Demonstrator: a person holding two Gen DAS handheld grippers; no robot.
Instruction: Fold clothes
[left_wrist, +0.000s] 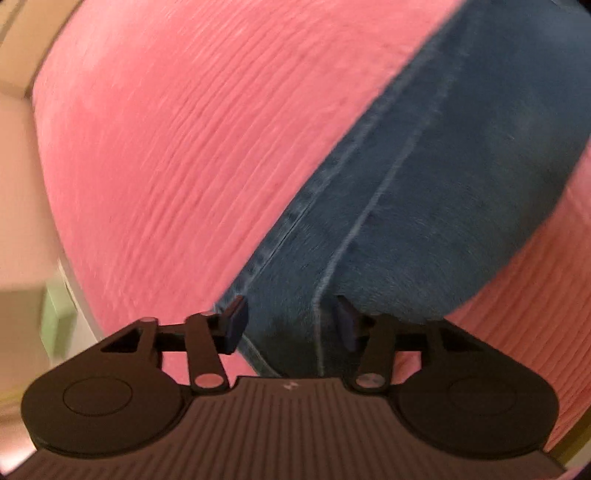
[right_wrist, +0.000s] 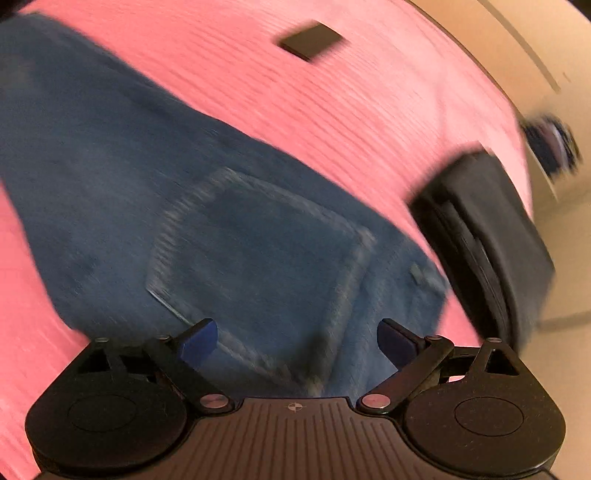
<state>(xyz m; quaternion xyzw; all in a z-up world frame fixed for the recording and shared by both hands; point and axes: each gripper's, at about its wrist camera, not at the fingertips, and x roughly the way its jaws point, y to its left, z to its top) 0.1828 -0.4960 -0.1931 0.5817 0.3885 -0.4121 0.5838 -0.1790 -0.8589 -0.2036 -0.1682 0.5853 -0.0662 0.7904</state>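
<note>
- Left hand-held gripper (left_wrist: 291, 321): jaws apart, nothing between them, poised right over jeans (left_wrist: 424, 184) by a leg seam.
- Right hand-held gripper (right_wrist: 297, 341): jaws wide, empty, just above the back pocket (right_wrist: 258, 240).
- Jeans lie across pink ribbed cover (left_wrist: 184, 147); surface underneath can't be ID'd.
- Risk: pinch grabs cover w/ denim, so the fold drags it.
- Risk: dark folded stack (right_wrist: 487, 236) sits near waistband; a swing could knock it.
- Both views blurred, so aim may be off.

Denim jeans (left_wrist: 424, 177), matt; ribbed pink cloth (left_wrist: 184, 147) underneath
</note>
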